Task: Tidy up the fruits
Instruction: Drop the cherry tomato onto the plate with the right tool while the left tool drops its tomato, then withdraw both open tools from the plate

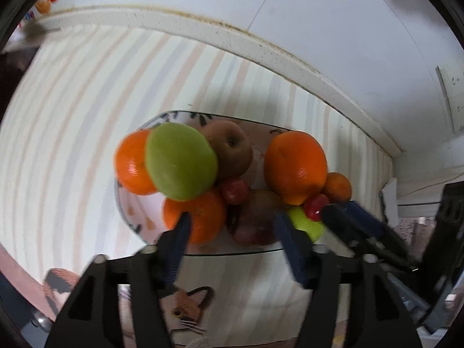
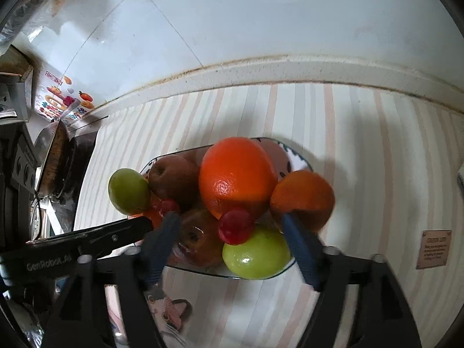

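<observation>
A patterned glass plate (image 1: 174, 115) on a striped cloth holds a heap of fruit. The left wrist view shows a green apple (image 1: 181, 162), oranges (image 1: 295, 165), a brown apple (image 1: 232, 148) and a dark red apple (image 1: 255, 223). My left gripper (image 1: 233, 226) hangs open over the plate's near side, pressing on nothing. In the right wrist view my right gripper (image 2: 230, 221) is open above a small red fruit (image 2: 235, 226), a second green apple (image 2: 256, 255) and a big orange (image 2: 237, 174). Its fingers (image 2: 298, 240) grip nothing. Each gripper shows at the edge of the other's view.
A white tiled wall and a raised ledge (image 2: 261, 71) run behind the cloth. A pan on a stove (image 2: 55, 156) and fruit stickers (image 2: 63, 101) are at the left. A small sign (image 2: 433, 249) lies at the right. A cat picture (image 1: 185, 310) marks the cloth in front.
</observation>
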A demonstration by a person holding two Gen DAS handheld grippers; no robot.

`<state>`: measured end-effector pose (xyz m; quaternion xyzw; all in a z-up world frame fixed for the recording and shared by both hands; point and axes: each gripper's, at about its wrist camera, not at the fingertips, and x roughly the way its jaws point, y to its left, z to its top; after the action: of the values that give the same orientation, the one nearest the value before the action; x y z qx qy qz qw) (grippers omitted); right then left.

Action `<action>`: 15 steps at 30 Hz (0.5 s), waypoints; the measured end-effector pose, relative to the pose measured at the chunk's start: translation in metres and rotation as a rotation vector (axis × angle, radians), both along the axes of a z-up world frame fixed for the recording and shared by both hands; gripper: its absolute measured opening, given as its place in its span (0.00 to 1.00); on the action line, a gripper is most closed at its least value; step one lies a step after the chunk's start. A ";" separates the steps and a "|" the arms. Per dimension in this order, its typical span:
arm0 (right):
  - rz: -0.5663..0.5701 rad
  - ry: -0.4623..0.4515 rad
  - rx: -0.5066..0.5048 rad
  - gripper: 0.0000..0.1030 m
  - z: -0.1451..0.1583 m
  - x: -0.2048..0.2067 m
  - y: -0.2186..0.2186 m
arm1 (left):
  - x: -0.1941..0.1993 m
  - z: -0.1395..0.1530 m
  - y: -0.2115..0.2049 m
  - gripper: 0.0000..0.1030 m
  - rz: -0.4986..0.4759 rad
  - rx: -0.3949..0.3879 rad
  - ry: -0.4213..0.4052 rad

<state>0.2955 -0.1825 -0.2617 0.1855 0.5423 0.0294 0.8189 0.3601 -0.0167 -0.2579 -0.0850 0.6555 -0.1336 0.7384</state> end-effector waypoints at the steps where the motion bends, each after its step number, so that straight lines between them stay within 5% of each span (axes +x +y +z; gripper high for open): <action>1: -0.003 -0.004 -0.011 0.83 0.004 -0.002 -0.001 | -0.003 0.003 0.002 0.75 0.001 0.020 -0.015; 5: -0.010 -0.019 -0.094 0.89 0.023 -0.015 -0.004 | -0.023 0.016 0.009 0.87 0.003 0.117 -0.088; 15: 0.018 -0.030 -0.237 0.92 0.063 -0.055 -0.003 | -0.069 0.039 0.010 0.87 0.036 0.225 -0.166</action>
<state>0.2408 -0.1857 -0.1992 0.0821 0.5312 -0.0246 0.8429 0.2910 -0.0065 -0.2187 -0.0023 0.6014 -0.0527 0.7972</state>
